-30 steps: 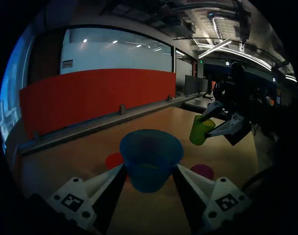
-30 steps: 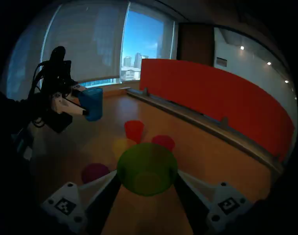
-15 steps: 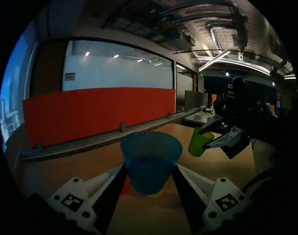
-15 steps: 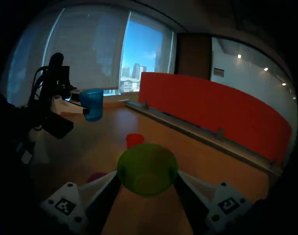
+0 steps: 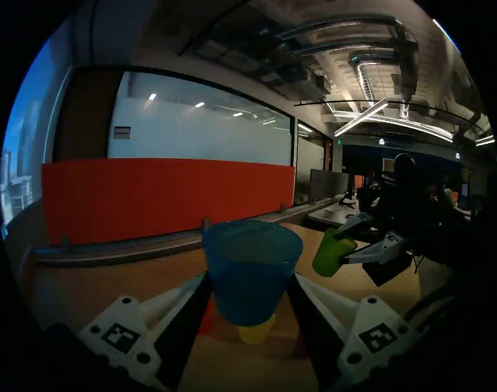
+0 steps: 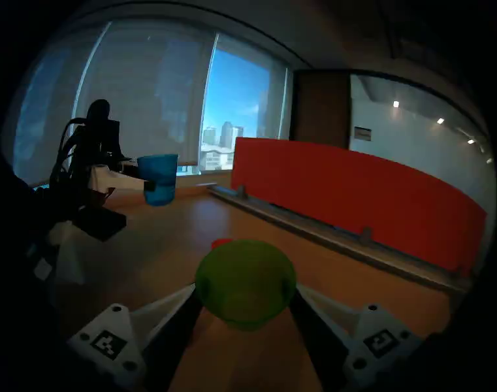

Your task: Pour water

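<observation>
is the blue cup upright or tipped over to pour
Upright. In the right gripper view the blue cup has its rim level and on top, its sides near vertical, held by the left hand-held gripper.

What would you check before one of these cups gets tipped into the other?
1. Is the blue cup gripped between the fingers of the left gripper? Ok.
2. Is the green cup gripped between the fingers of the right gripper? Ok.
3. Is the blue cup upright, as seen from the right gripper view? Ok.
4. Is there water in either cup? Cannot tell.
5. Are the two rims close enough to pour? Not ok: the cups hang well apart.
6. Are both cups lifted off the wooden table? Ok.
</observation>
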A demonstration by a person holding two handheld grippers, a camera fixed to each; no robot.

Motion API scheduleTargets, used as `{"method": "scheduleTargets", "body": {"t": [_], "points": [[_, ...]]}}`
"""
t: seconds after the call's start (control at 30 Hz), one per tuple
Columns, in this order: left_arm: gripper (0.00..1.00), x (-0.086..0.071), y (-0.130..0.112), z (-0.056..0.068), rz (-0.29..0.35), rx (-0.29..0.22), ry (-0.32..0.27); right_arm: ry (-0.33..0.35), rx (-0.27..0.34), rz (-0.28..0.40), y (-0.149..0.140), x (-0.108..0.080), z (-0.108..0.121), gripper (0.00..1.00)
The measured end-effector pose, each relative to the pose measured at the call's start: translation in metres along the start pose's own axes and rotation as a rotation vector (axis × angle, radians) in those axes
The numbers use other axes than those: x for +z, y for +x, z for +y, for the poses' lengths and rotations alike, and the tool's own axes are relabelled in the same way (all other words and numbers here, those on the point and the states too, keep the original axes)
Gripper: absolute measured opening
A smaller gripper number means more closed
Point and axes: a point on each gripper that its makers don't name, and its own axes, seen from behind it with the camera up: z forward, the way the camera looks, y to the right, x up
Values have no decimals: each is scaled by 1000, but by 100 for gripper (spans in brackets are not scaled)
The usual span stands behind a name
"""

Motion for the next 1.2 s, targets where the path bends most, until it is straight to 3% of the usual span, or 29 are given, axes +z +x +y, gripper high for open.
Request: {"method": "scheduleTargets", "body": {"t": [0.67, 1.2], "points": [[78, 1, 3, -3, 2, -12, 3, 1, -9, 69, 13, 2, -4, 90], [79, -2, 8, -5, 7, 10, 9, 6, -2, 92, 19, 7, -8, 90]]}}
